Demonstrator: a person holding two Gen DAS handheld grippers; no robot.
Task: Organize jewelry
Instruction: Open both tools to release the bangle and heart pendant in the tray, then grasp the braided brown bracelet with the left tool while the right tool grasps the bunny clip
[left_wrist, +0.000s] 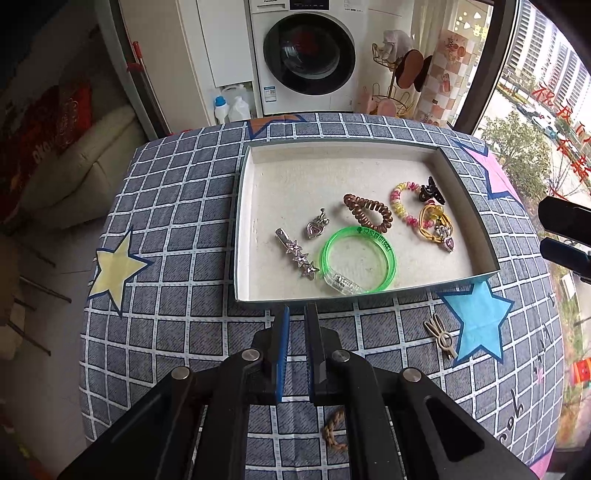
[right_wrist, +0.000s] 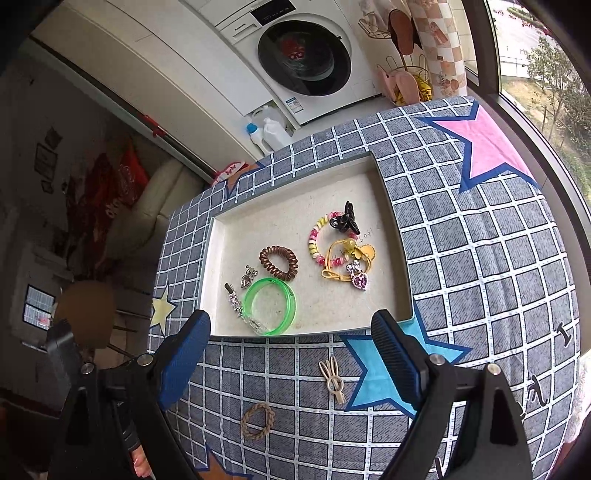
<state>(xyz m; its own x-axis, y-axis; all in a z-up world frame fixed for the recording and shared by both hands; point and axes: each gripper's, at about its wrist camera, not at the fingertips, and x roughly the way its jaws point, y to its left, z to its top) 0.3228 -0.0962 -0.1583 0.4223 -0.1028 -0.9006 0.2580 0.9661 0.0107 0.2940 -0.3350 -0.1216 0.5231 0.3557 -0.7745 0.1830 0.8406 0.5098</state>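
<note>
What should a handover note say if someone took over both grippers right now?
Left gripper: shut, empty, above the tray's near edge.
Right gripper: open, empty.
In the tray: green bangle, star clip, brown coil tie, heart charm, pink-yellow coil tie, black claw clip, yellow tie.
Left on the cloth: beige clip, braided ring.

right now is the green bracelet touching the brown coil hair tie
Apart. The right wrist view shows a strip of bare tray floor between the green bracelet and the brown coil hair tie.
</note>
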